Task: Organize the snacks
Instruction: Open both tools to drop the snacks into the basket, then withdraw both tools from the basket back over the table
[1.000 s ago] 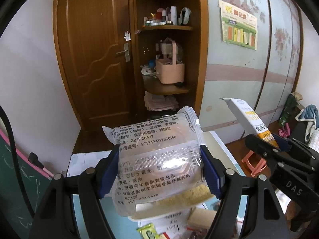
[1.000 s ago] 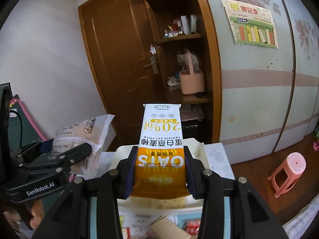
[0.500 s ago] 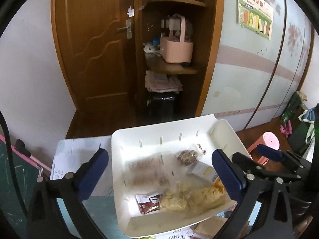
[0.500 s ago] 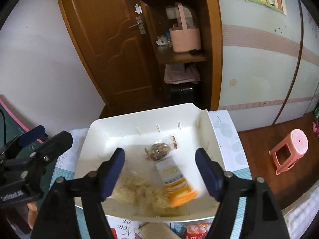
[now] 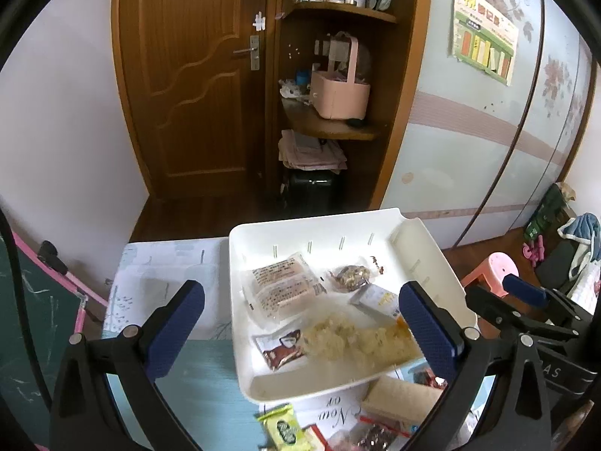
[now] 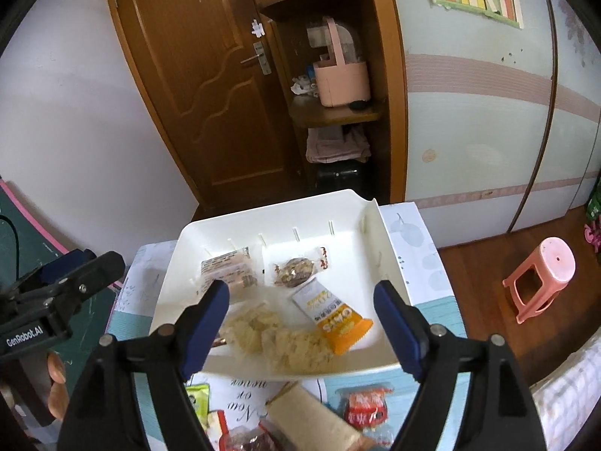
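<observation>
A white tray (image 5: pixel 428 251) (image 6: pixel 375 225) sits on the table. In it lie a clear cracker packet (image 5: pixel 281 287) (image 6: pixel 229 270), an orange oat bar (image 6: pixel 332 315) (image 5: pixel 377 300), a small round nut snack (image 5: pixel 351 274) (image 6: pixel 295 268), a red-brown sachet (image 5: pixel 280 349) and a pale crumbly snack bag (image 5: pixel 357 338) (image 6: pixel 278 334). My left gripper (image 5: pixel 302 329) is open and empty above the tray's near left. My right gripper (image 6: pixel 300 323) is open and empty above the tray's near edge.
Loose snacks lie on the table in front of the tray: a green packet (image 5: pixel 281 426) (image 6: pixel 197 398), a red packet (image 6: pixel 364 409), a tan packet (image 5: pixel 398 400) (image 6: pixel 311 417). A pink stool (image 6: pixel 541 274) stands on the floor to the right. A wooden door (image 5: pixel 188 75) and shelves are behind.
A second ago the left gripper held the clear cracker packet and the right held the orange oat bar. Both opened; both snacks now lie in the tray. Both grippers have drawn back slightly.
</observation>
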A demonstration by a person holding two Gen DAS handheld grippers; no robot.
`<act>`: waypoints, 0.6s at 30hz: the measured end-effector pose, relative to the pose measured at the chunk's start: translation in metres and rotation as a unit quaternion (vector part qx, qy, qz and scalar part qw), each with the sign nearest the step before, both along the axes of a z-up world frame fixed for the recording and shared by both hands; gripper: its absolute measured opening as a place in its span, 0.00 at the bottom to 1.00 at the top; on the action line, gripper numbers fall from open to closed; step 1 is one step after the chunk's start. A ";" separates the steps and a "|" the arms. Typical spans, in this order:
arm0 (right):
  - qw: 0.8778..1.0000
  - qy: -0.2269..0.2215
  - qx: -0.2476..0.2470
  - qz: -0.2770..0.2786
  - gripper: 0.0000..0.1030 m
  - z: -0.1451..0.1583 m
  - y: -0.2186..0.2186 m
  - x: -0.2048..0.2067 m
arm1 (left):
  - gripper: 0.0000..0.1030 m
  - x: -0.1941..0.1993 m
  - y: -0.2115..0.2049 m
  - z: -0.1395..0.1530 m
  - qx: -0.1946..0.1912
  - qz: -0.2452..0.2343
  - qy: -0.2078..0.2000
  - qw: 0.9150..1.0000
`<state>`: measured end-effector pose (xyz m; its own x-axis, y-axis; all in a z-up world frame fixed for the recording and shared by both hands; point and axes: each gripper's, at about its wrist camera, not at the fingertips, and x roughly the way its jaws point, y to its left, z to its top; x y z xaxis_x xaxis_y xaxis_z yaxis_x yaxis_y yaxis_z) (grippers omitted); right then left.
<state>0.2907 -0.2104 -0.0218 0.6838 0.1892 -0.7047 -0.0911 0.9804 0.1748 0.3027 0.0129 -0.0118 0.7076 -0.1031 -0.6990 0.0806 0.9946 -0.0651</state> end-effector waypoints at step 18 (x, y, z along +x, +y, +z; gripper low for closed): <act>0.998 -0.054 -0.032 0.003 0.78 0.071 0.002 -0.108 | 1.00 -0.108 -0.009 0.067 0.007 -0.038 -0.022 0.999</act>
